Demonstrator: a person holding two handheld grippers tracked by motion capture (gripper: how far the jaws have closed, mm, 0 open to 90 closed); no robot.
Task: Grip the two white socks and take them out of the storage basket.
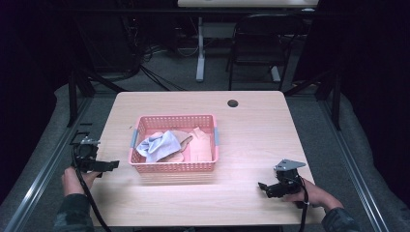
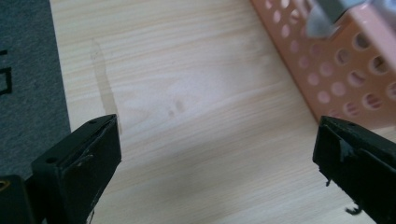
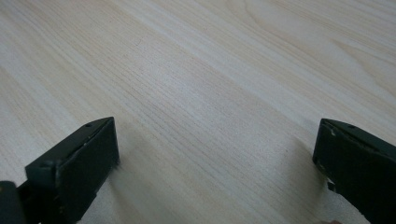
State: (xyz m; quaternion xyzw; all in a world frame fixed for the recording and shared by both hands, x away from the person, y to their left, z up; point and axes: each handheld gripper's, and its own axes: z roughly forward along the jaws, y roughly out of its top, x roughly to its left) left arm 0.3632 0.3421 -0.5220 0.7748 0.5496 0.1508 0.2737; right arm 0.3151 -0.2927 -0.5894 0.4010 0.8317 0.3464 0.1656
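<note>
Pink basket point(image 1: 173, 167), cloths point(image 1: 159, 145) inside, overhead

A basket point(image 1: 174, 166) sits mid-table point(image 1: 251, 140) holding cloths point(image 1: 159, 145); left gripper point(image 1: 109, 166) beside it, right gripper point(image 1: 263, 186) well apart.

Light wooden table point(image 1: 251, 140) — 1 pink basket point(image 1: 174, 166) sits on it.

1. No legible text, label, brand, number or sign appears on the table point(image 1: 251, 145).
2. The pink basket point(image 1: 174, 167) and the cloths inside it carry no readable marking.
3. The black jaws in both gripper views bear no lettering.
</note>
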